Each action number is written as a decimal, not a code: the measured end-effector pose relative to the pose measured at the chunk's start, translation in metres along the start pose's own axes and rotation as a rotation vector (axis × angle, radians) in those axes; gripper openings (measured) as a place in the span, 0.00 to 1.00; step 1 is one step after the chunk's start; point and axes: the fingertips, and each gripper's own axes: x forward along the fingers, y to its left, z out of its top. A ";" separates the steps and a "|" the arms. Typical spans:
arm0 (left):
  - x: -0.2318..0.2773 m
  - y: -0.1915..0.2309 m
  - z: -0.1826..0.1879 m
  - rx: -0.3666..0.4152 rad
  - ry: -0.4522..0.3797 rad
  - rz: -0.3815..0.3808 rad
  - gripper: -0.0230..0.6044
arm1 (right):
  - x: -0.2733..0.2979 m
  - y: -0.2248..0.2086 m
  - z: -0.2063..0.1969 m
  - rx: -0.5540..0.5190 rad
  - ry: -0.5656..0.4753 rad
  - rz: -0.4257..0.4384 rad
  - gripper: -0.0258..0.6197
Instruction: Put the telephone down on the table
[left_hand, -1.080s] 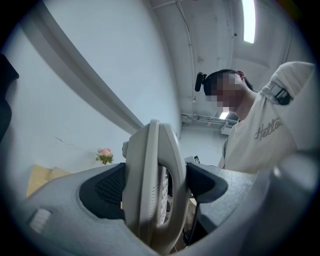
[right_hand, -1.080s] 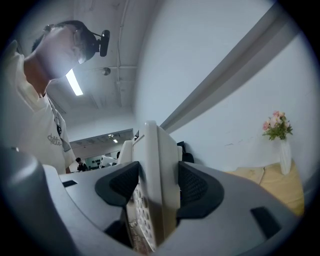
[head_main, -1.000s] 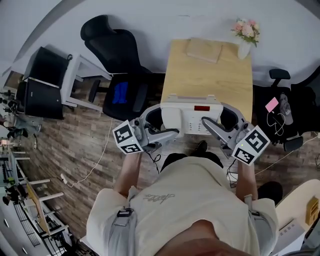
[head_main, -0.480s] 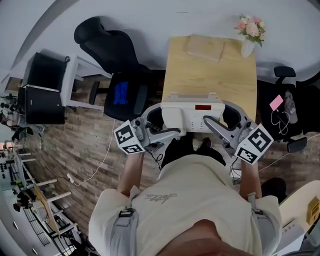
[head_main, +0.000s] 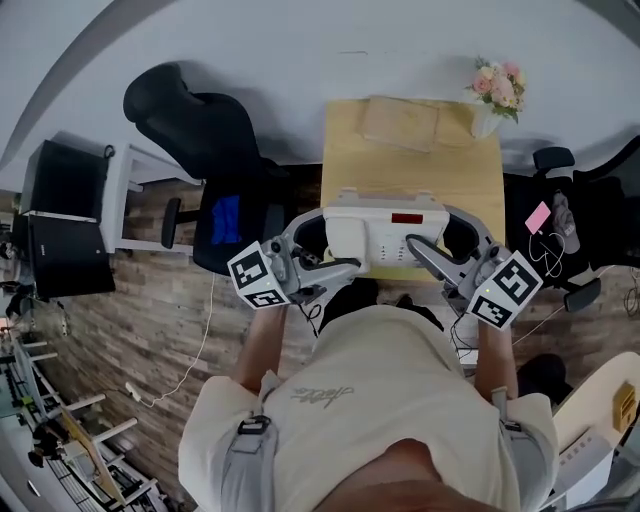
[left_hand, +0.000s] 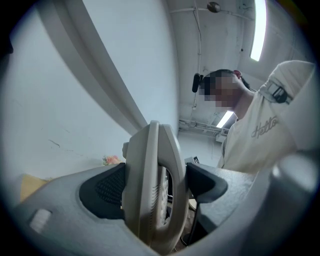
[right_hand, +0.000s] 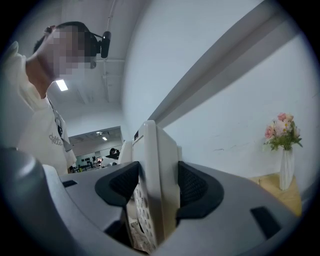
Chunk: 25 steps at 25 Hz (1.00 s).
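Black office chair (head_main: 190, 120) stands on wood-plank floor (head_main: 150, 310).

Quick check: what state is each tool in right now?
Left tool: closed on the telephone's left end.
Right tool: closed on the telephone's right end.

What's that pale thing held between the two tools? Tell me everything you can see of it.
The telephone is a cream plastic desk set with a keypad and a small red display. It is held level, face up, over the near edge of the wooden table; whether it touches the top cannot be told. The left gripper and right gripper clamp its two ends.
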 end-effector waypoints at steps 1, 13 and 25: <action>-0.003 0.009 0.005 -0.002 -0.003 -0.011 0.65 | 0.008 -0.003 0.003 0.000 0.002 -0.011 0.41; -0.035 0.096 0.026 -0.076 0.011 -0.098 0.65 | 0.090 -0.036 0.003 0.023 0.054 -0.121 0.41; -0.060 0.158 -0.017 -0.203 0.056 -0.053 0.65 | 0.135 -0.078 -0.051 0.137 0.164 -0.123 0.41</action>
